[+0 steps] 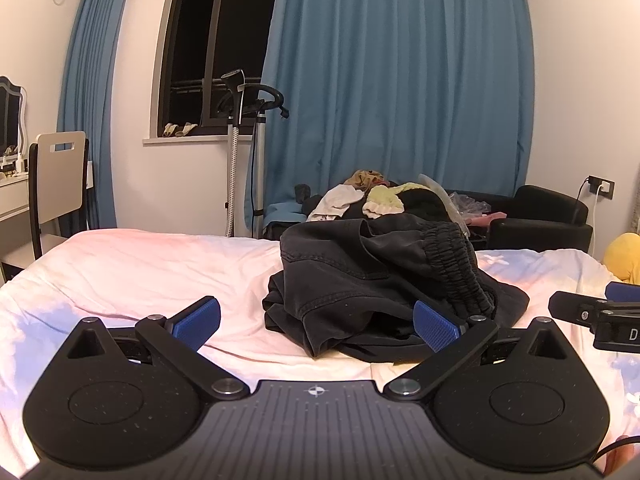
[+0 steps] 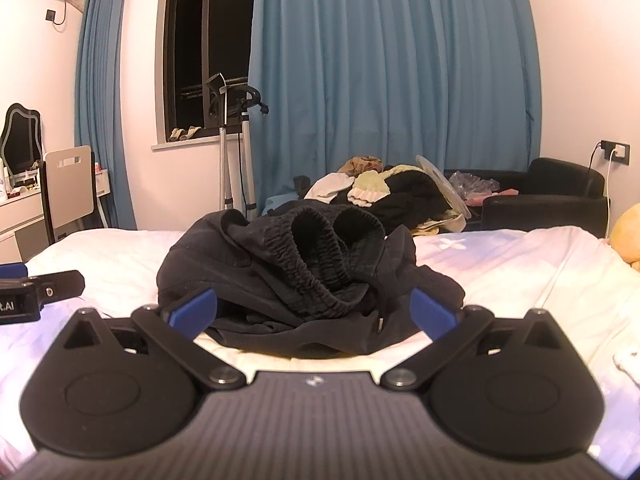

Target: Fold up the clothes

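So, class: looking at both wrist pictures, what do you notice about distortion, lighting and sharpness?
Left wrist view: fisheye bends the blue curtain and window frame, corners go dark; warm indoor light, night outside. Right wrist view: same bowing; the black clothes show little detail, and the open right tool looks slightly soft up close.

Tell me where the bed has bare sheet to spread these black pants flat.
Bare sheet lies left of the crumpled black pants, toward the chair. More lies right of them, short of the yellow plush. The clothes pile beyond the bed is crowded.
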